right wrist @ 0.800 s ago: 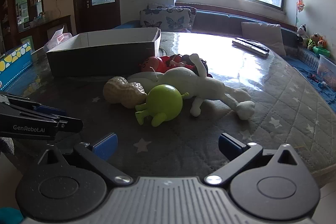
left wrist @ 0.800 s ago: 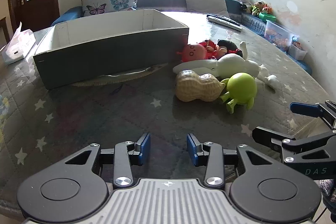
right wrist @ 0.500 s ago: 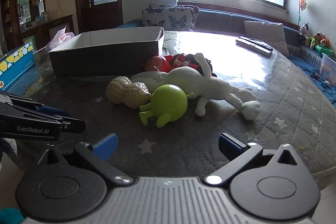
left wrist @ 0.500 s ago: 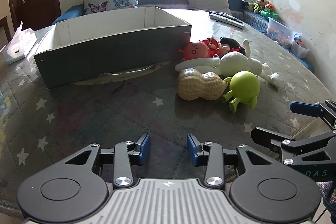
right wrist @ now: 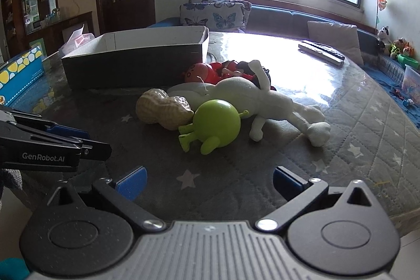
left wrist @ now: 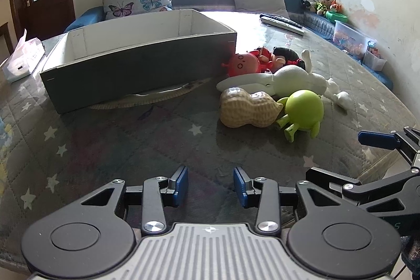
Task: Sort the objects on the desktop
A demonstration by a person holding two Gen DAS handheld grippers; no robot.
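Left gripper [left wrist: 210, 186] jaws part-open, right gripper [right wrist: 208, 181] jaws spread wide, both holding nothing, near edge of table [right wrist: 367, 148]. Toys sit mid-table, right of the box [left wrist: 136, 70]: green ball figure [right wrist: 218, 123] touching peanut [right wrist: 162, 112] and white plush [right wrist: 249, 96]. Risk, as I judge it: closing on the round green toy may squirt it sideways or drag its touching neighbours.

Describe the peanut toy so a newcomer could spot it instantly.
Find the long grey cardboard box on the star-patterned table. A toy pile lies off its right end; the peanut toy is on the pile's near left edge, touching the green ball figure. Only it is tan, ridged and two-lobed.
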